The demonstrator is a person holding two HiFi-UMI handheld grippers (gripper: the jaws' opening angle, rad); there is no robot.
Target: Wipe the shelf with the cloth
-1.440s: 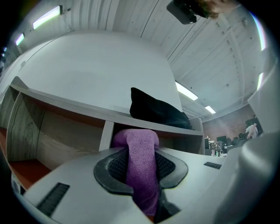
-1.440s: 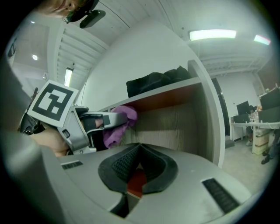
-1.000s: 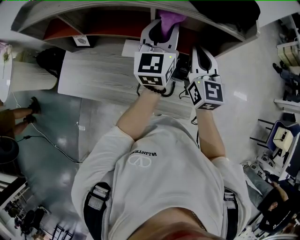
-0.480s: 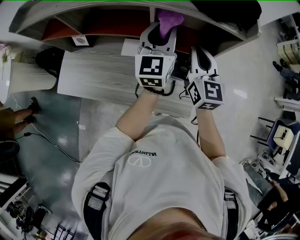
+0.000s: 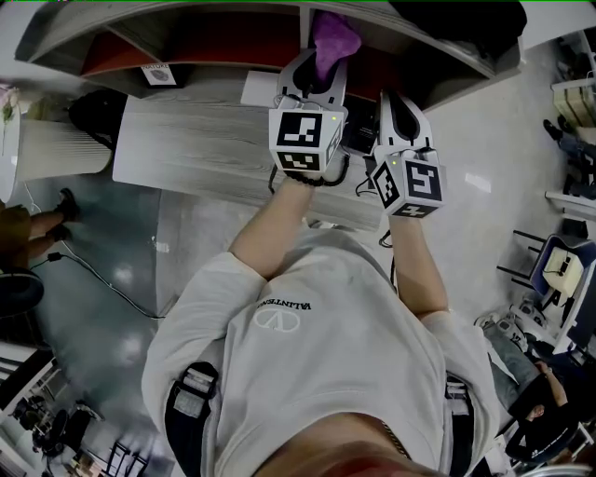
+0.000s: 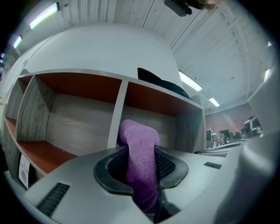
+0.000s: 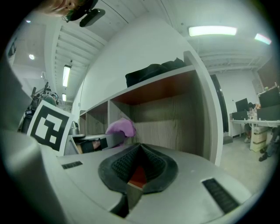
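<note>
- We've got the left gripper [image 5: 319,67] clamped on the purple cloth [image 5: 333,35]. In the left gripper view the jaws are pinched tight on its lower end, and the cloth [image 6: 141,159] stands up between them.
- The cloth's long axis runs along the jaws. Its free end pokes out past the tips and curls over, aimed straight at the shelf [image 5: 191,20].
- So the shelf lies dead ahead of the cloth. The pale upright divider [image 6: 117,111] sits right behind the cloth's tip, with one open bay to its left and another to its right.
- We can't tell whether the tip is touching a board. From the head view it's up at the shelf's front edge.
- The right gripper [image 5: 399,104] sits beside the left one and a little further back from the shelf. Its jaws are drawn in to a narrow slit and grip nothing [image 7: 134,174].
- The left hand is therefore the nearer one, and it's the one carrying the cloth.
- Our read is that the wipe comes down to pushing the free end forward onto a board and sweeping it sideways. The divider stands right on the centre line, so the left gripper will have to pick a bay first.
- There's a risk the floppy tip folds back instead of lying flat.
</note>
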